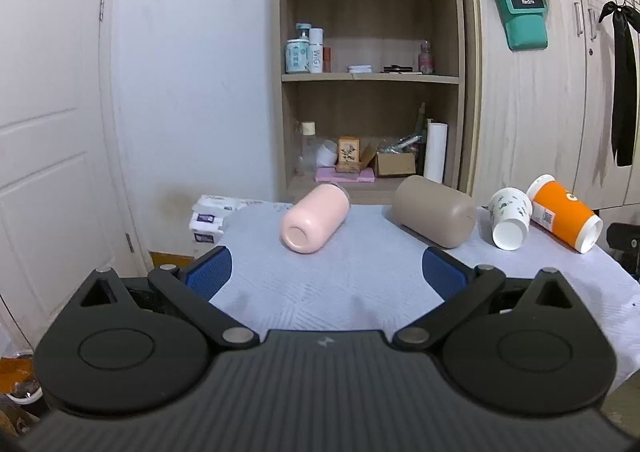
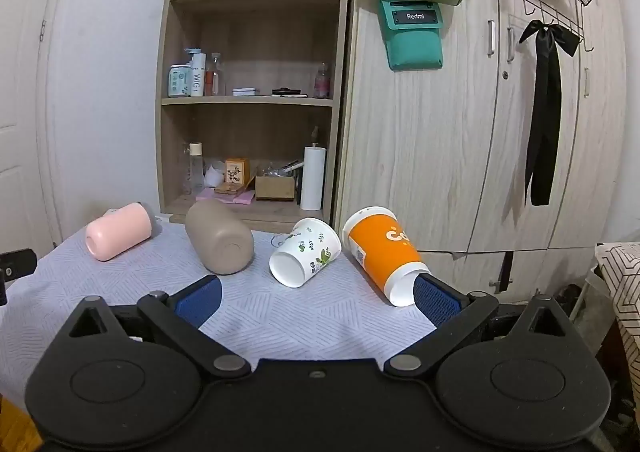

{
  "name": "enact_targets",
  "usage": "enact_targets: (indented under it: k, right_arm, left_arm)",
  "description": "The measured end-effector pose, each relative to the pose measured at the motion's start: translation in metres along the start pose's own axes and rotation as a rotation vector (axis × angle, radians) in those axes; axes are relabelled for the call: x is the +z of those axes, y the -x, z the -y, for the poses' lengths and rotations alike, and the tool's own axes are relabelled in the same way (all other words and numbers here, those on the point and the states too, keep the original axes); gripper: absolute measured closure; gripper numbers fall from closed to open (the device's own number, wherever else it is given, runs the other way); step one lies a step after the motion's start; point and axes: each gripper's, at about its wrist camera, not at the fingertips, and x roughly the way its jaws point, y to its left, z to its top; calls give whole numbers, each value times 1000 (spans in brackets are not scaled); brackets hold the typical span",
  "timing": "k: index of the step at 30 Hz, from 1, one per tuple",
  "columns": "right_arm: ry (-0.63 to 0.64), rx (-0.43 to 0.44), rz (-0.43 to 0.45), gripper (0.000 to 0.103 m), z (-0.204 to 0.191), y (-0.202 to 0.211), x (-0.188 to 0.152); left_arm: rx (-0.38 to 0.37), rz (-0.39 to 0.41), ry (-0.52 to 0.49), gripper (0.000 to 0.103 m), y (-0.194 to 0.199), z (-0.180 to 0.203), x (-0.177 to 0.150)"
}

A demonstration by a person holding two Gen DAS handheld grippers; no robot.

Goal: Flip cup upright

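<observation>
four cups point(image 2: 305, 257) lie on a quilted cloth point(image 1: 340, 276) before wooden shelves point(image 1: 370, 76); both grippers' fingers apart.

Pink cup point(image 1: 314, 223), taupe cup point(image 1: 434, 211), leaf-printed white cup point(image 2: 306, 257), orange cup point(image 2: 380, 250), blue-padded claws

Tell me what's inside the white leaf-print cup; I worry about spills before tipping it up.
The white leaf-print cup lies on its side, its mouth toward the camera. The visible interior is plain white with nothing in it; the deepest part is in shadow.

Four cups lie tipped on the cloth point(image 2: 120, 284) beyond the spread fingers point(image 2: 436, 298).
</observation>
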Motion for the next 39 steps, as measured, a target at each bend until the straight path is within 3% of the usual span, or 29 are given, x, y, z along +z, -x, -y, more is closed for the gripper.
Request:
enact_targets:
  k: [8,18,39]
  right_arm:
    - [19,-3,-21,0,-1,1,0]
    - [34,0,-4,0,-4,2,-2]
    - [50,1,-14,0,-6,3,-3]
  left_arm:
    - [-54,-51,71,0,-4,-8,-4]
    - [-51,-71,113,0,-5,-18,-6]
    - [-49,-91,106,0,1,-22,-8]
